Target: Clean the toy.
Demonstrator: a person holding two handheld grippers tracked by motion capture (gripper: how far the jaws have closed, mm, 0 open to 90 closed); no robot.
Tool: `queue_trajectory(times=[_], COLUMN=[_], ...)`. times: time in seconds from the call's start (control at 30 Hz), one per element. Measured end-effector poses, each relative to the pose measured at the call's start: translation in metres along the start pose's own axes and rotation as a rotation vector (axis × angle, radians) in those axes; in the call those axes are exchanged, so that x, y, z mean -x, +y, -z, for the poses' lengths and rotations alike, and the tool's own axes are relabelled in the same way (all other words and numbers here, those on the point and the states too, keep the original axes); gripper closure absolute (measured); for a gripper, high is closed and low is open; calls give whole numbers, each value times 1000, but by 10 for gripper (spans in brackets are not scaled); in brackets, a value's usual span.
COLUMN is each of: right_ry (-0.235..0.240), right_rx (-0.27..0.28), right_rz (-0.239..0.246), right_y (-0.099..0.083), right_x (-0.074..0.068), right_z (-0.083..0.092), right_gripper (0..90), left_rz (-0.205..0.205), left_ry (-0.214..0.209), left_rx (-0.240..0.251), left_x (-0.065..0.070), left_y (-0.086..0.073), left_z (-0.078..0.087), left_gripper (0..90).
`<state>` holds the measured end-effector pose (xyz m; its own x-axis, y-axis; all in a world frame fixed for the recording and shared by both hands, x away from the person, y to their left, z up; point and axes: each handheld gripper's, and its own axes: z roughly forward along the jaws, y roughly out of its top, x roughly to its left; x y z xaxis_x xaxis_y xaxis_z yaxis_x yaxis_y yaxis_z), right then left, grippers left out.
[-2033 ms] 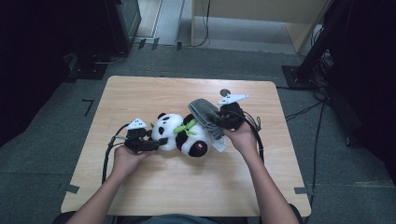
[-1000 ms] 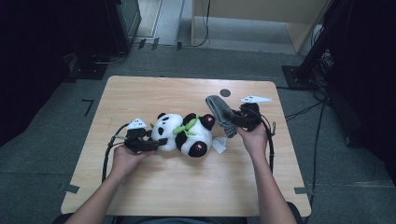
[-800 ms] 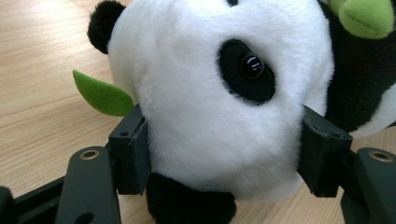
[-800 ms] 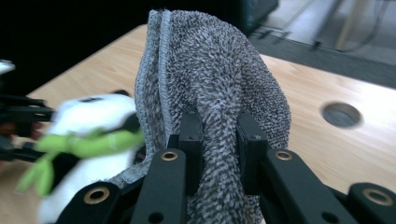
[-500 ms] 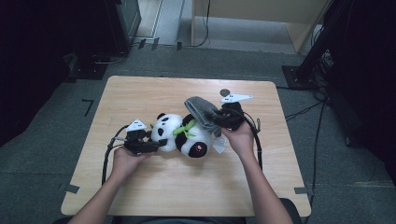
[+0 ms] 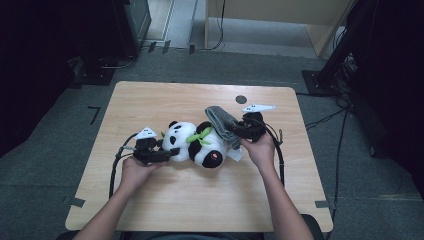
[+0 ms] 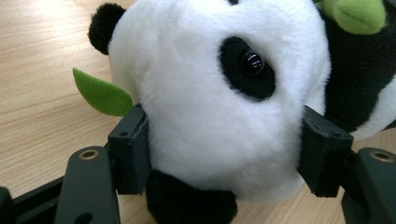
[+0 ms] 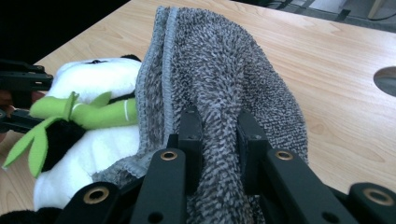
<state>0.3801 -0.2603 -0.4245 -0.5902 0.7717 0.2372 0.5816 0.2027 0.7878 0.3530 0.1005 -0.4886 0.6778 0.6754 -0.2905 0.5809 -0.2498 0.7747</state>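
Observation:
A plush panda [image 6: 197, 144] with a green bamboo sprig lies on its side in the middle of the wooden table [image 6: 150, 105]. My left gripper [image 6: 170, 151] is shut on the panda's white head [image 7: 219, 102], one pad on each side. A grey terry cloth [image 6: 222, 125] drapes over the panda's rump. My right gripper [image 6: 235, 131] is shut on a bunched fold of that grey cloth [image 8: 219, 93], which hangs over the panda's body [image 8: 93, 126] in the right gripper view.
A small round grommet hole [image 6: 241, 99] sits near the table's far edge. Black cables [image 6: 116, 167] trail from both grippers across the tabletop. Dark equipment and cables stand on the floor beyond the table.
My right gripper has carried the grey cloth leftward, back onto the panda's rear end. The left gripper and the panda's head have stayed where they were.

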Motion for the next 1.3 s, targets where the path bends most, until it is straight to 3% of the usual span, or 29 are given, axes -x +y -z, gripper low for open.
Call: queue_trajectory(times=[0.2,0.53,0.6,0.73,0.9,1.0,1.13,1.3], right_ry=[-26,-84,-98,-98,-54,-26,18,54], right_rx=[-12,-99,-94,-16,76,91,81,-1], right_rz=[-29,-73,-78,-101,-68,-27,46,114], right_y=[-7,-21,-22,-17,-3,4,10,3], right_x=[10,26,30,31,11,-6,-32,-54], right_z=[3,0,3,23,44,44,33,4], right_gripper=[773,776,776,776,776,775,775,774], left_rz=[7,13,11,12,17,17,20,22], left_ry=[-5,-11,-11,-10,-8,-6,-6,-5], left_rx=[-5,-13,-17,-22,-23,-23,-22,-23], left_x=[-2,-3,-3,-3,-3,-2,-2,-2], left_y=[1,2,2,3,4,4,4,4], left_z=[0,0,0,0,0,0,0,0], left_gripper=[308,306,305,303,303,302,302,303])
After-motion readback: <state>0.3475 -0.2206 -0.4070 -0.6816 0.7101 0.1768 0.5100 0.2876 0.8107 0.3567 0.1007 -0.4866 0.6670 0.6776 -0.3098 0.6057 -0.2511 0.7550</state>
